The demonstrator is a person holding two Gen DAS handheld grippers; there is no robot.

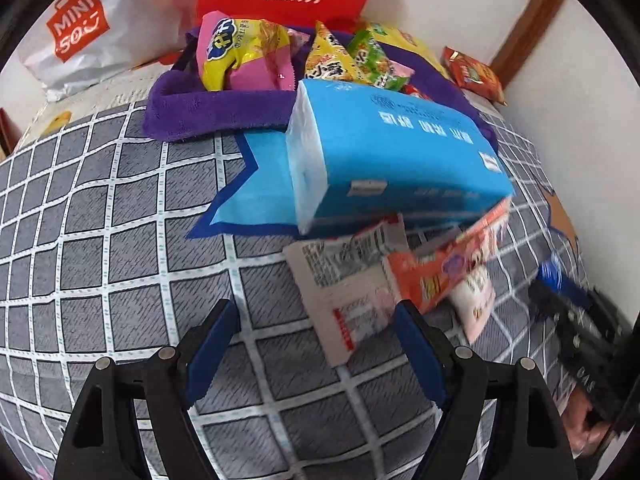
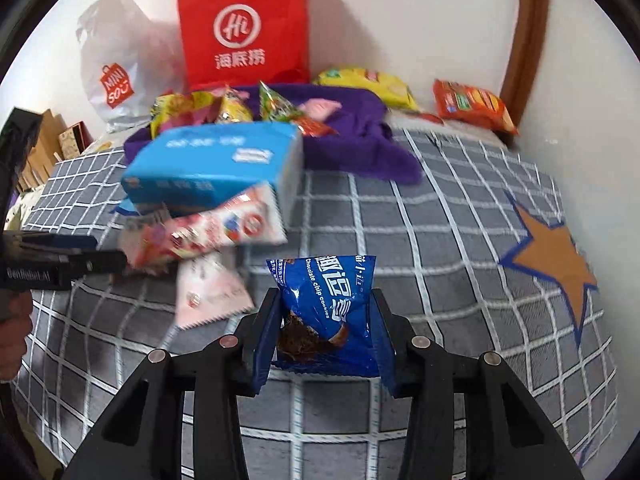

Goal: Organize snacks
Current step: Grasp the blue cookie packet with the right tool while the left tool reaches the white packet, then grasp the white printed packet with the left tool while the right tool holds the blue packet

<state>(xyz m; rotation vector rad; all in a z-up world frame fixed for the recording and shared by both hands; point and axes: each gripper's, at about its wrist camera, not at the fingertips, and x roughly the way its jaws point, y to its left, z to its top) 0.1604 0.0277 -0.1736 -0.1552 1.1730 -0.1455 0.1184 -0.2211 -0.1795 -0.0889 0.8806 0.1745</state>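
My right fingers (image 2: pixel 326 330) hold the blue cookie packet (image 2: pixel 326 300): it stands upright between the two blue pads, pinched on both sides, its top edge rising past my fingertips. Below it lies the grey checked bed cover (image 2: pixel 440 240).

My left fingers (image 1: pixel 318 344) are spread wide with nothing between them. Just beyond my right fingertip on that side lies the orange-and-white snack packet (image 1: pixel 440 276), blurred, its white printed back (image 1: pixel 340 280) reaching toward the gap between the pads; I cannot tell whether the pad touches it. A pale pink packet (image 1: pixel 476 296) lies just to the right of it. Past these, further ahead of the left fingers, the blue tissue pack (image 1: pixel 392 160) sits tilted over the orange packet's far end.

Well ahead of both pairs of fingers, the purple cloth basket (image 1: pixel 216 110) holds a heap of yellow, green and pink snack bags (image 1: pixel 244 52). Behind it stand a red paper bag (image 2: pixel 244 28) and a white Miniso bag (image 2: pixel 116 68) against the wall. To the far right of my right fingers lies an orange biscuit pack (image 2: pixel 472 106), apart from the basket.
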